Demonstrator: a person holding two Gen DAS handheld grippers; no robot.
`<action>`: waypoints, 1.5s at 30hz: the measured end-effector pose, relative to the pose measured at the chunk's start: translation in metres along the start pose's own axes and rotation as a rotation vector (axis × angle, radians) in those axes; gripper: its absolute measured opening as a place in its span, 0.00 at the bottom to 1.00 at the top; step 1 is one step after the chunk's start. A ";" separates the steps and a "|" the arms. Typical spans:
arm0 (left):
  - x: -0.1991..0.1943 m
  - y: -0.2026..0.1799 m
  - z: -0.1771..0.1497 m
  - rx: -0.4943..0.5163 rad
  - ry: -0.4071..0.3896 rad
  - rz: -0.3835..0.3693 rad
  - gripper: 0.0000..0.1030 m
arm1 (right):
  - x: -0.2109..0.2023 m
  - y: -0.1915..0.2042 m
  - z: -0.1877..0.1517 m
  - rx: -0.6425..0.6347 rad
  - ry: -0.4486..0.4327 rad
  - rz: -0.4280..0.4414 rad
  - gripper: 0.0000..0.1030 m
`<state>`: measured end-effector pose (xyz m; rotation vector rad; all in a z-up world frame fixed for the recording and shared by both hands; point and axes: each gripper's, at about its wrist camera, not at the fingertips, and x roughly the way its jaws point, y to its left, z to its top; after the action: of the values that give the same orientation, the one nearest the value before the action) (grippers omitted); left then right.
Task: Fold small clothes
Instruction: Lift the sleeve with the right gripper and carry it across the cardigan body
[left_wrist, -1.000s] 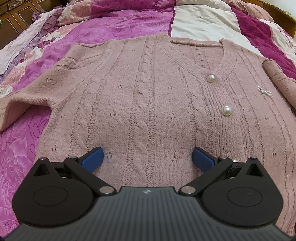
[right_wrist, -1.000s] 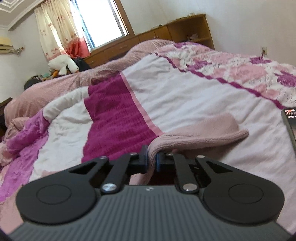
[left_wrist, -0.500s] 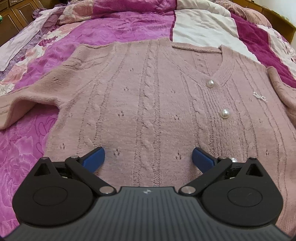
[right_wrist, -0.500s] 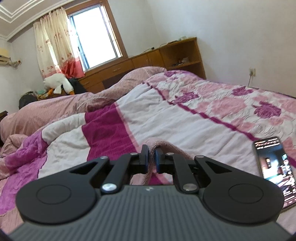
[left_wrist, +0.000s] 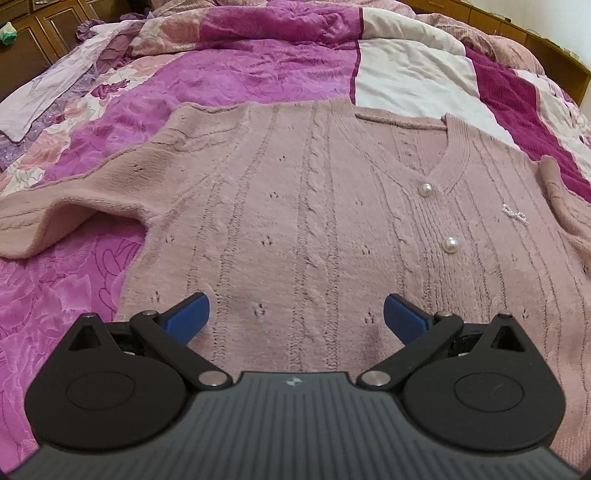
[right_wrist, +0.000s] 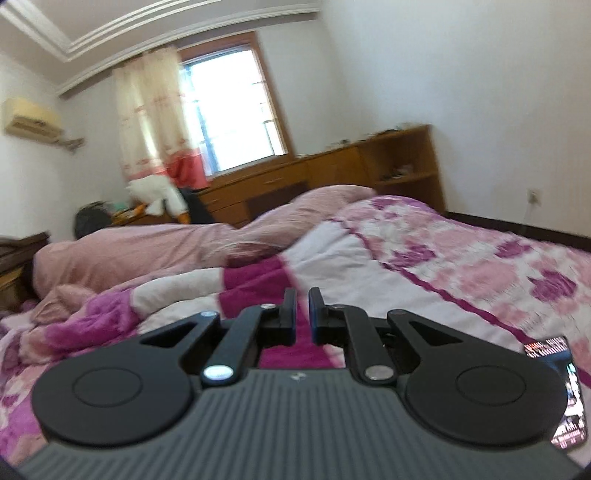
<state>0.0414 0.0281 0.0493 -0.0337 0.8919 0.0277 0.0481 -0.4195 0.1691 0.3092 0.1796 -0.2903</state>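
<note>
We hold our left gripper (left_wrist: 296, 317) wide open, empty, above the pink cardigan (left_wrist: 314, 221) on the bed (left_wrist: 229, 74). Our right gripper (right_wrist: 302, 314) has its fingers nearly together; nothing shows between them.

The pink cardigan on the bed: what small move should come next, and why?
Probably move the left gripper sideways to the sleeve that sticks out over the bedspread, ready to pinch it and fold it in. The cardigan lies flat, front up, and this gripper hovers open and empty above its lower part.
</note>
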 end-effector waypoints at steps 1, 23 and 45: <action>-0.001 0.001 0.000 -0.002 0.001 -0.001 1.00 | 0.000 0.005 0.002 -0.008 0.012 0.016 0.10; 0.011 -0.007 -0.007 0.024 0.052 0.024 1.00 | 0.062 -0.043 -0.113 0.229 0.391 -0.147 0.51; 0.023 -0.015 -0.003 0.040 0.077 0.042 1.00 | 0.099 -0.053 -0.114 -0.117 0.366 -0.306 0.50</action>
<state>0.0536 0.0136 0.0300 0.0218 0.9696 0.0481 0.1108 -0.4558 0.0265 0.2153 0.6059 -0.5234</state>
